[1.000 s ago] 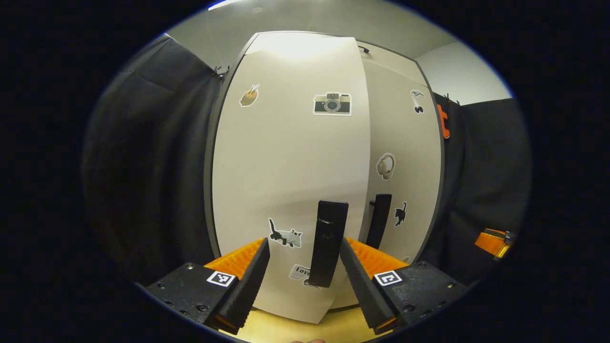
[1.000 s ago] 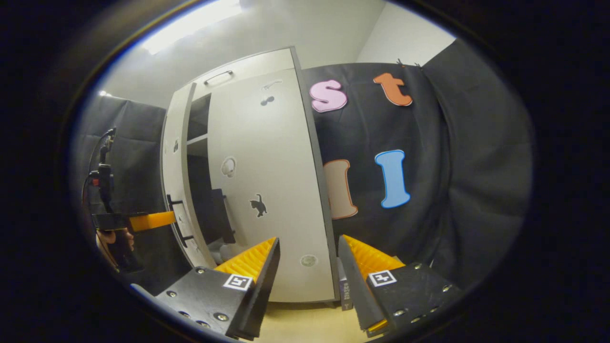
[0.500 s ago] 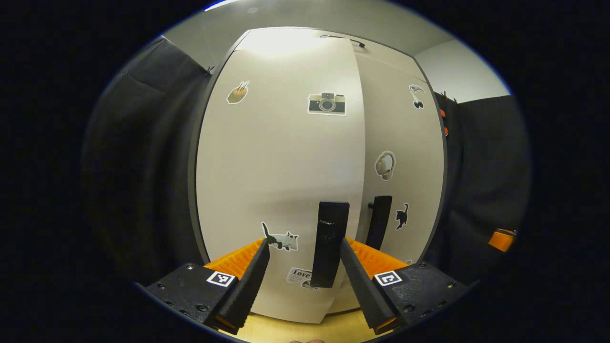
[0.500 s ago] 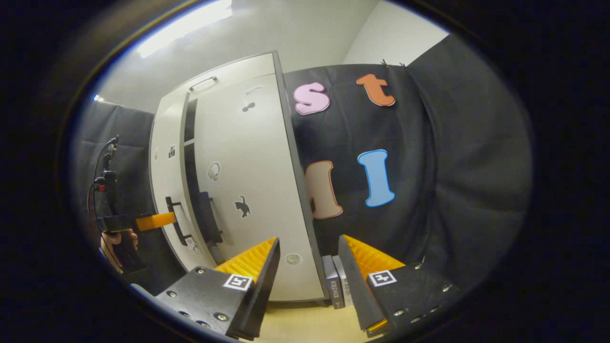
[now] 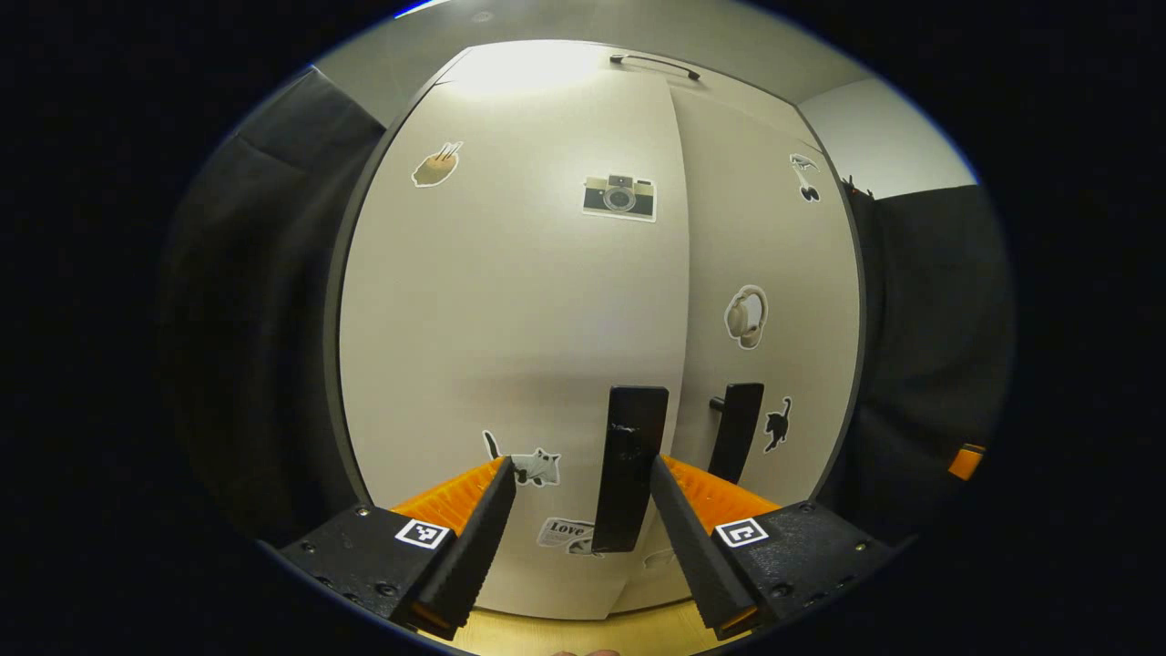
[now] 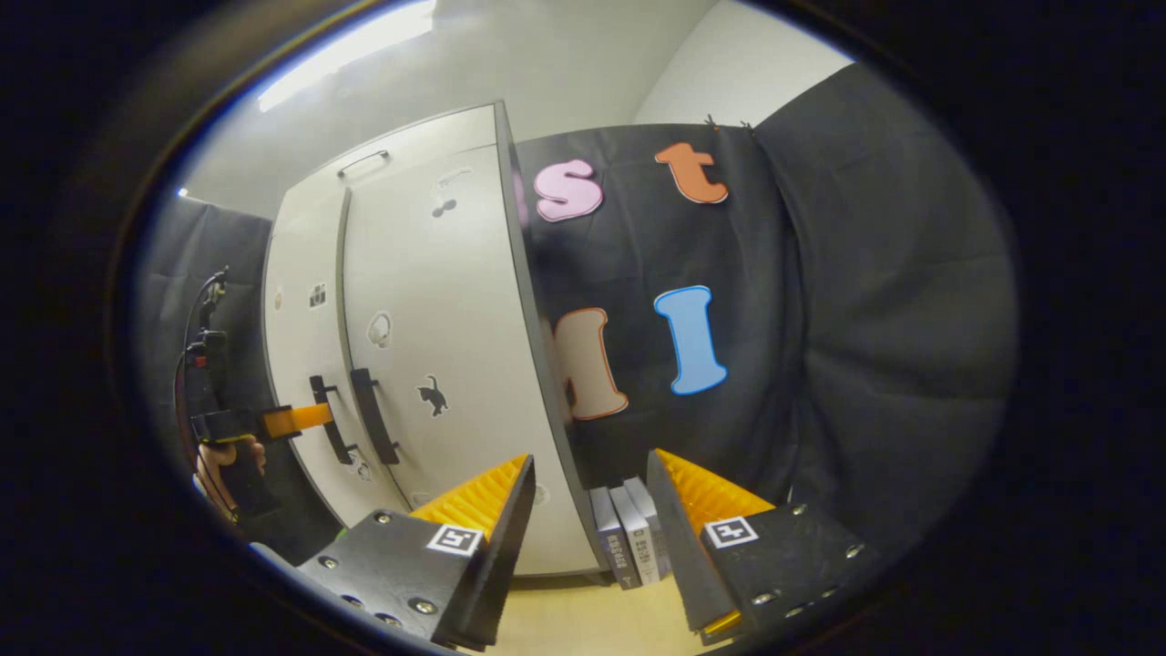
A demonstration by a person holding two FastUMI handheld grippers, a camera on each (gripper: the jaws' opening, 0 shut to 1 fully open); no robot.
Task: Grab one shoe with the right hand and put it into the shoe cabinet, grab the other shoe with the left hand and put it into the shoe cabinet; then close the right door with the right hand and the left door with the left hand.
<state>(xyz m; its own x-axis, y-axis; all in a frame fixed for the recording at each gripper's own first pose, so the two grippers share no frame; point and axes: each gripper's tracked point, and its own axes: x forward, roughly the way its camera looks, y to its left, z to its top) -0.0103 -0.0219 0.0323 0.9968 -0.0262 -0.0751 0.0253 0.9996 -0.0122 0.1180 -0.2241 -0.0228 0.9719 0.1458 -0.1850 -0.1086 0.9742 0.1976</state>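
Left gripper view — the left door (image 5: 510, 301) of the shoe cabinet (image 6: 401, 301) is sitting all but flush beside the right door (image 5: 774, 273).

Left gripper (image 5: 576, 510) is pointing straight at the door face with its fingers spread apart, and the left door's handle (image 5: 629, 478) is standing in the gap between them; whether either finger is touching it I cannot tell. Judging by that pose, the person is pushing the panel home rather than gripping anything. In the right gripper view the right gripper (image 6: 583, 510) is hanging off to the cabinet's side — fingers parted, holding nothing, aimed past the cabinet's edge toward some books (image 6: 629, 538) on the floor (image 6: 583, 620). The hand (image 6: 219, 456) holding the left gripper is level with the two handles. Both shoes are presumably inside, hidden behind the doors.
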